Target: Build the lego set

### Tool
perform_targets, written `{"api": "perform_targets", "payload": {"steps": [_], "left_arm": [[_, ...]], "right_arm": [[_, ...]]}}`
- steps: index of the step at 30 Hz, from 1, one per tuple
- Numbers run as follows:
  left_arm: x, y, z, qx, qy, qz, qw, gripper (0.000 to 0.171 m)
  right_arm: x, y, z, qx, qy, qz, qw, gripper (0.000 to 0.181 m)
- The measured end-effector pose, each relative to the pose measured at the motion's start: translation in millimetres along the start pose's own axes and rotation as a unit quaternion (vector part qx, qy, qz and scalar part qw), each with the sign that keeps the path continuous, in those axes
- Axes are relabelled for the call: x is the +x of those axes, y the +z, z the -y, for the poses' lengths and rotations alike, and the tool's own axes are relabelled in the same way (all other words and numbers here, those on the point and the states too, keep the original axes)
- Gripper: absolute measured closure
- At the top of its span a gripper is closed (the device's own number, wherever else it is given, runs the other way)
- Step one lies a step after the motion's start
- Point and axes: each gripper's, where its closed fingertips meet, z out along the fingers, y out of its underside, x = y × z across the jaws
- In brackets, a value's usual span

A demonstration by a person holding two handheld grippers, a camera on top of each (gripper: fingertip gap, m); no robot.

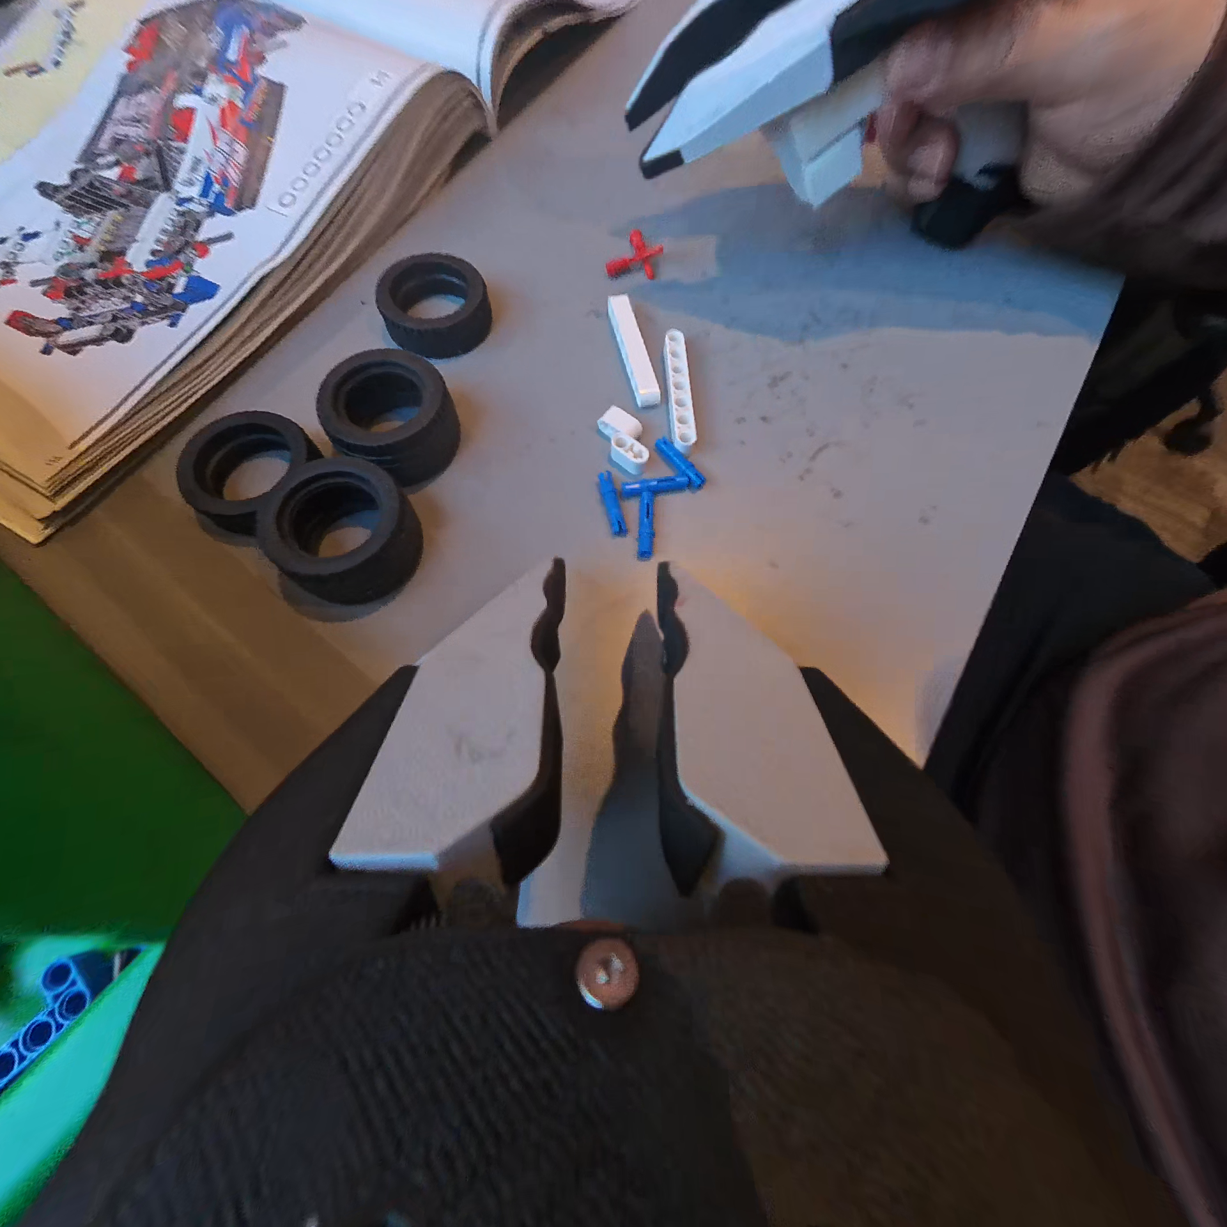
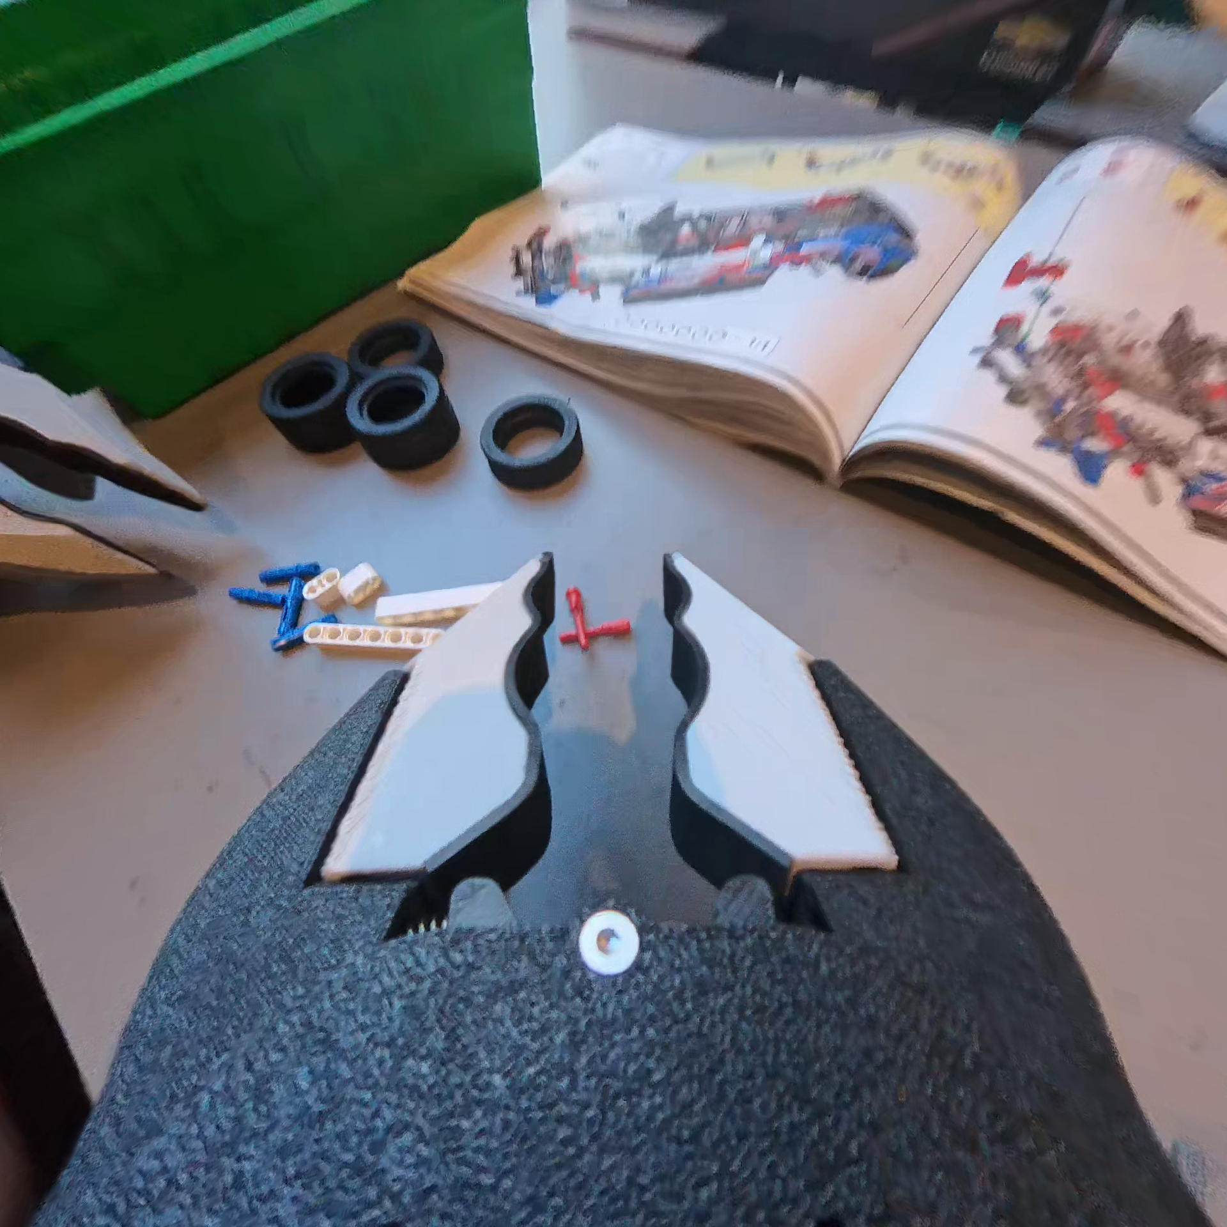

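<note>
Small lego parts lie on the grey table. Two red pins (image 1: 634, 255) (image 2: 593, 624) lie crossed. Beside them are two long white beams (image 1: 634, 348) (image 2: 435, 603), two short white pieces (image 1: 621, 438) (image 2: 342, 584) and several blue pins (image 1: 647, 488) (image 2: 282, 601). My left gripper (image 1: 609, 564) is open and empty, just short of the blue pins. My right gripper (image 2: 607, 558) is open and empty above the table, with the red pins showing between its fingers. It also shows in the left wrist view (image 1: 647, 143), held by a hand.
Several black tyres (image 1: 345, 431) (image 2: 411, 415) lie left of the parts. An open instruction booklet (image 1: 199, 219) (image 2: 830, 319) lies beyond them. A green box (image 2: 232, 186) stands at the table's far left. The table edge (image 1: 1036, 478) runs close on the right.
</note>
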Motion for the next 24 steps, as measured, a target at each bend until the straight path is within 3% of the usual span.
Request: {"api": "perform_targets", "payload": {"steps": [4, 8, 15, 24], "left_arm": [[-8.2, -12.3, 16.9, 0.069, -0.040, -0.018, 0.997, 0.147], [-12.1, -17.1, 25.7, 0.102, -0.042, -0.021, 0.994, 0.147], [-7.5, -12.7, 26.9, 0.096, 0.001, -0.013, 0.995, 0.148], [-9.2, -14.9, 28.7, 0.106, -0.002, -0.010, 0.994, 0.149]], "right_arm": [[-2.4, -13.9, 30.6, 0.113, -0.012, -0.011, 0.993, 0.151], [-12.0, -17.9, 49.7, 0.179, -0.035, 0.000, 0.983, 0.155], [-22.0, -5.9, 55.4, 0.180, -0.093, -0.010, 0.979, 0.160], [-21.7, -6.3, 57.0, 0.186, -0.089, -0.006, 0.979, 0.162]]}}
